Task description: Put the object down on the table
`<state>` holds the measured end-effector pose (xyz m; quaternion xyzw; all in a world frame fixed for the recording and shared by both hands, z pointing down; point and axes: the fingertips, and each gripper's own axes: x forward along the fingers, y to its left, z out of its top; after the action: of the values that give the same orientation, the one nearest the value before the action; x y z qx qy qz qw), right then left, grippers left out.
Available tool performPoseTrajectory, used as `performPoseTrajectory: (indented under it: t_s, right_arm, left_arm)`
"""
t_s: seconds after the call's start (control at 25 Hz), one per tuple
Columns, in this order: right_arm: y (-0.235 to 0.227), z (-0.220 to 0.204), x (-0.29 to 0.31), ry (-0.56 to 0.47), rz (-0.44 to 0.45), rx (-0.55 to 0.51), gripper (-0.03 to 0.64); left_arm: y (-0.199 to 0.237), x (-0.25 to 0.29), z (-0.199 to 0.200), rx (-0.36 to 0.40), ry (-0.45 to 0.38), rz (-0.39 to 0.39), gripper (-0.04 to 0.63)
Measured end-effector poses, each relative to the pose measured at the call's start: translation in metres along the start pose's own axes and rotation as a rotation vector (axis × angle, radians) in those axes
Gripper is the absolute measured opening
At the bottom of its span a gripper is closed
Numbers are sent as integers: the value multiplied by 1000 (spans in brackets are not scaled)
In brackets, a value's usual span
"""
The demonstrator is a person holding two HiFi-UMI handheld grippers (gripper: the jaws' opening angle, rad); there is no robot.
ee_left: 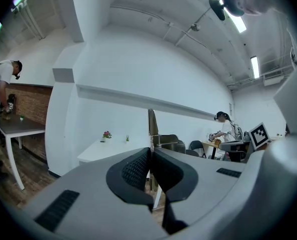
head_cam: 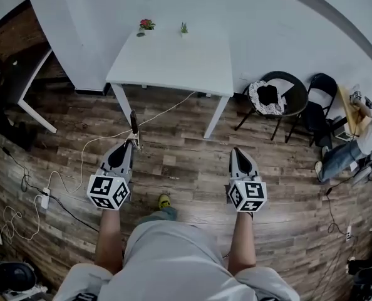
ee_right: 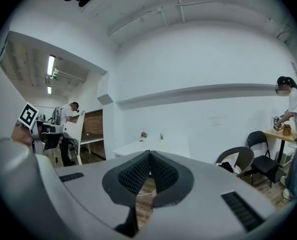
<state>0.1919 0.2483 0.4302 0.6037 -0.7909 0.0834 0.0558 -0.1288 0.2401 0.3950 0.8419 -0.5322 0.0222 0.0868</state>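
Observation:
A thin, flat, dark object (head_cam: 134, 121) stands upright out of my left gripper (head_cam: 134, 142), which is shut on its lower end. In the left gripper view the same strip (ee_left: 152, 129) rises from between the closed pads (ee_left: 138, 168). My right gripper (head_cam: 236, 149) is held level beside it, shut with nothing between its pads (ee_right: 138, 173). Both grippers hover over the wooden floor, short of the white table (head_cam: 173, 61), which stands ahead and slightly left of centre. The table (ee_left: 96, 151) also shows in the left gripper view and, as the table (ee_right: 138, 146), in the right gripper view.
Two small potted plants (head_cam: 147, 25) (head_cam: 184, 28) sit at the table's far edge. Dark chairs (head_cam: 277, 99) (head_cam: 320, 99) stand to its right, near a person (head_cam: 355, 143). White cables (head_cam: 79, 162) trail across the floor at left. Another table (head_cam: 29, 86) is far left.

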Motion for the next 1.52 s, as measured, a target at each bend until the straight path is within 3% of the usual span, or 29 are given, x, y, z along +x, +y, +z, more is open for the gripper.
performPoseTrajectory:
  t_s: [0.36, 0.92, 1.52]
  right_arm:
    - [12, 17, 100, 23, 7, 3, 9]
    - [15, 27, 191, -6, 40, 39, 9]
    - [-52, 47, 369, -4, 81, 55, 9]
  left_arm:
    - [65, 78, 15, -9, 10, -32, 20]
    - [126, 133, 25, -5, 1, -1, 20]
    - [193, 303, 34, -12, 24, 48, 20]
